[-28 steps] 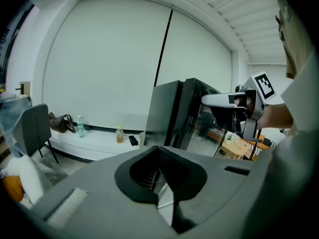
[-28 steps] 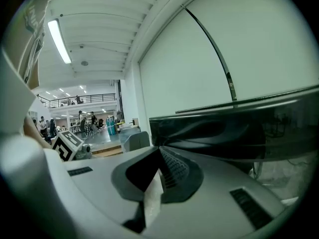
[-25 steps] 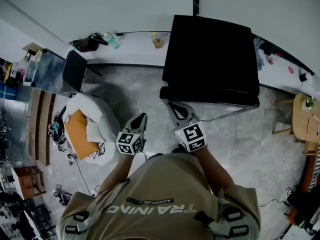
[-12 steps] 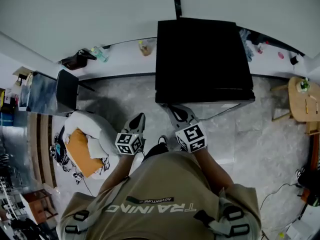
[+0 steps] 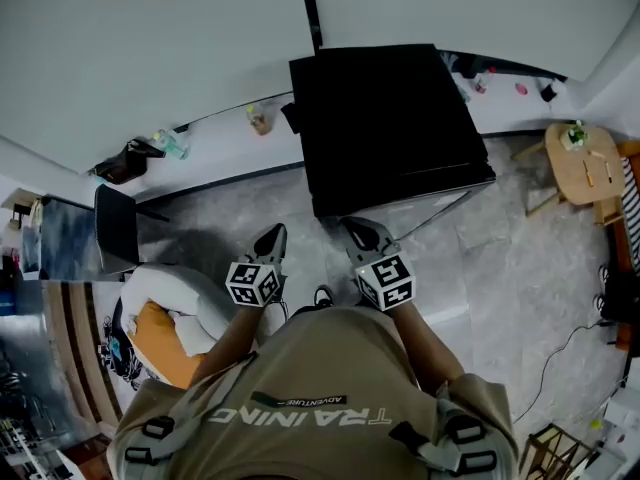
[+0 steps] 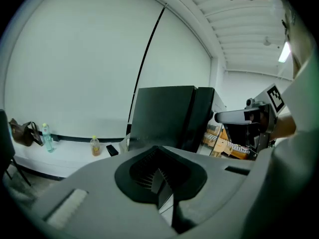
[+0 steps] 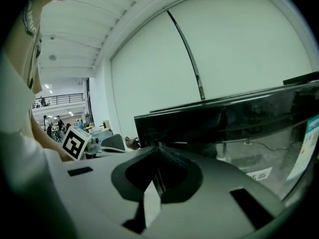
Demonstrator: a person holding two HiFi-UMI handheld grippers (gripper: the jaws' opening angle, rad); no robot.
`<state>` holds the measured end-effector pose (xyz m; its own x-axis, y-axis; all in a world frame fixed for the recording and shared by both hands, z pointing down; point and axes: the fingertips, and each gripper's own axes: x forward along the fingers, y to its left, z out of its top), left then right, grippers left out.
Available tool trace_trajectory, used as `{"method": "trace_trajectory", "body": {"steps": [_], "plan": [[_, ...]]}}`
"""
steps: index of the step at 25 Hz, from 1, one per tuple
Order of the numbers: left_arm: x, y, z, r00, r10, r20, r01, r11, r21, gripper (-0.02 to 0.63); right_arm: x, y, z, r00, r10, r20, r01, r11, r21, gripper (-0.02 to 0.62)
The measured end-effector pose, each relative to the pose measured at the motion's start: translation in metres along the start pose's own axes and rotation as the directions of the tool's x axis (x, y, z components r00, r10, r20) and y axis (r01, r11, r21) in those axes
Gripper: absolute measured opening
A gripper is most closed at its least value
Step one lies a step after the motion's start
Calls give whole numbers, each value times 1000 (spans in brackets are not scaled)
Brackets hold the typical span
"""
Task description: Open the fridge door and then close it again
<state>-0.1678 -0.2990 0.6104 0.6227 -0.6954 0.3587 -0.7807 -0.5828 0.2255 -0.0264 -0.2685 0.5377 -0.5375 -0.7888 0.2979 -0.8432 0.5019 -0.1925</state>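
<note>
The black fridge [image 5: 385,128] stands against the pale wall, and its glossy front door [image 5: 420,190] looks closed. My left gripper [image 5: 270,240] is shut and empty, held off the fridge's left front corner without touching it. My right gripper [image 5: 357,231] is also shut on nothing, just in front of the door's lower left part. In the left gripper view the fridge [image 6: 164,116] rises ahead of the left gripper [image 6: 158,176], with the right gripper [image 6: 244,117] at the right. In the right gripper view the fridge's [image 7: 234,121] dark top edge fills the view past the right gripper [image 7: 158,171].
A white ledge [image 5: 215,153] along the wall carries a water bottle [image 5: 172,145], a drink bottle [image 5: 260,118] and a dark bag [image 5: 125,163]. A black chair [image 5: 115,228] and a white beanbag [image 5: 160,293] with an orange cushion [image 5: 165,343] are at the left. A round wooden table [image 5: 585,163] is at the right.
The head view has swung, so the fridge now sits further left and turned in the picture. The left gripper has drifted sideways a little. Both grippers stay shut in front of the fridge.
</note>
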Motion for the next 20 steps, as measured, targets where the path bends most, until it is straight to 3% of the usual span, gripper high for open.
{"method": "trace_trajectory", "body": {"steps": [8,20], "plan": [[6,-22,24,991,-122,58,120,992,33,0,-29,-9,0,989,-143,23,143,990,6,6],[0,-65,92,959,-228,165,209,970,128,0,-46,22,29,993,-106,54,109,992,-65,6]]}}
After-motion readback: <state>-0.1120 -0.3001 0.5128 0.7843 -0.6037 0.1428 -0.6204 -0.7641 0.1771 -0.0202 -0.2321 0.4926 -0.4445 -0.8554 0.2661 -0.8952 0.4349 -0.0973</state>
